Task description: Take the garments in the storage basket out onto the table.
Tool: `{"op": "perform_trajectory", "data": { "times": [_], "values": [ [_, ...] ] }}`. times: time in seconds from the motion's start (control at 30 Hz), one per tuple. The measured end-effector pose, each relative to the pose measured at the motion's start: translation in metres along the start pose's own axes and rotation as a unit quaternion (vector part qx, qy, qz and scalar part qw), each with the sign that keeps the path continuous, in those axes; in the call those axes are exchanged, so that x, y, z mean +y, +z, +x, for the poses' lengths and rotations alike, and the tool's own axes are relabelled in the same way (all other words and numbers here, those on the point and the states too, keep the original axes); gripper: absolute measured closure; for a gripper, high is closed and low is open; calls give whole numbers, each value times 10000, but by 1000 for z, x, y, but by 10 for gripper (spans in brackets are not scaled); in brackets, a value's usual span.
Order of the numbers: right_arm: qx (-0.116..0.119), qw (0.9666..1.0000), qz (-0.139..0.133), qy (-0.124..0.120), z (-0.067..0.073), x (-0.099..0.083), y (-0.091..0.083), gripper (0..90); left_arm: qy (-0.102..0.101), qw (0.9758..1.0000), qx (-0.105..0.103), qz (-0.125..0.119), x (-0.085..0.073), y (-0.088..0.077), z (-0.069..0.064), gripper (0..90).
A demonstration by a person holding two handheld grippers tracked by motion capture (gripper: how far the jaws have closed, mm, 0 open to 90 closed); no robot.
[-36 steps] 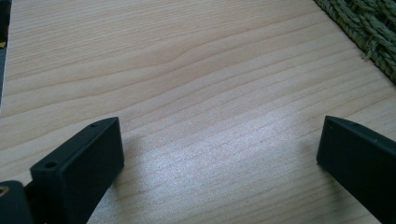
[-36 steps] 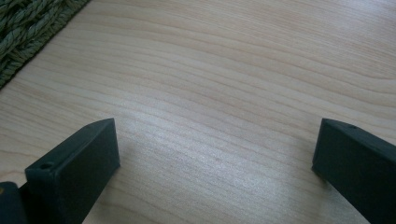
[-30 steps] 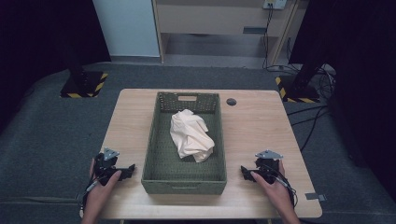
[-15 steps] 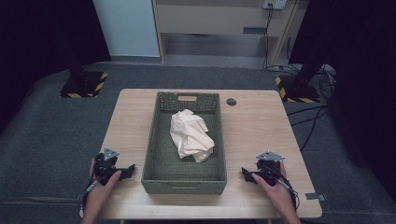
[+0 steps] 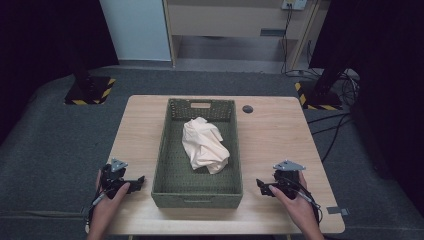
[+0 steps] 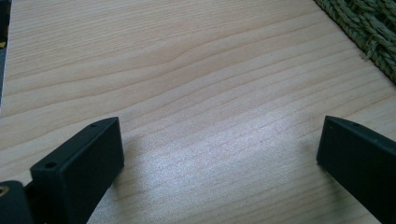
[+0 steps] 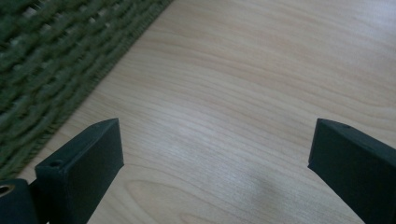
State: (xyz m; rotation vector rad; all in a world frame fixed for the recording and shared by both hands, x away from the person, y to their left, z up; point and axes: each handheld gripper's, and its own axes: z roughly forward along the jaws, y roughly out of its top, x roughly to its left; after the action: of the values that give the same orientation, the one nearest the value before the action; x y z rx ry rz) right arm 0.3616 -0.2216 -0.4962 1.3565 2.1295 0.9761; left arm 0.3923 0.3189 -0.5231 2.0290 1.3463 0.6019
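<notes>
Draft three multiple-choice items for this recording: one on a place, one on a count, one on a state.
1. Where does the crumpled cream cloth lie?
A. on the bare wooden table
B. inside the green woven basket
C. on the floor

2. How many claws rest on the light wooden table?
A. one
B. two
C. three

3. How do the jaws of the left claw stand?
A. wide apart, nothing between them
B. shut on the cloth
C. shut on the basket rim

Key: 1 B, the basket walls surround the cloth; 2 B, the left claw and the right claw flank the basket; 3 A, bare wood shows between the jaws.
</notes>
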Motion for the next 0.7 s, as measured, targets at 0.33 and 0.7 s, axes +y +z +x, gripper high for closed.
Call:
{"op": "perform_trajectory", "data": {
  "times": [0.33,0.7],
  "values": [
    [84,9997,-174,-155,8,20,-22,32,0,10000,0,1,0,0,0,0],
    [107,9994,-249,-224,13,38,-40,33,-1,10000,-1,1,0,0,0,0]
  ]
}}
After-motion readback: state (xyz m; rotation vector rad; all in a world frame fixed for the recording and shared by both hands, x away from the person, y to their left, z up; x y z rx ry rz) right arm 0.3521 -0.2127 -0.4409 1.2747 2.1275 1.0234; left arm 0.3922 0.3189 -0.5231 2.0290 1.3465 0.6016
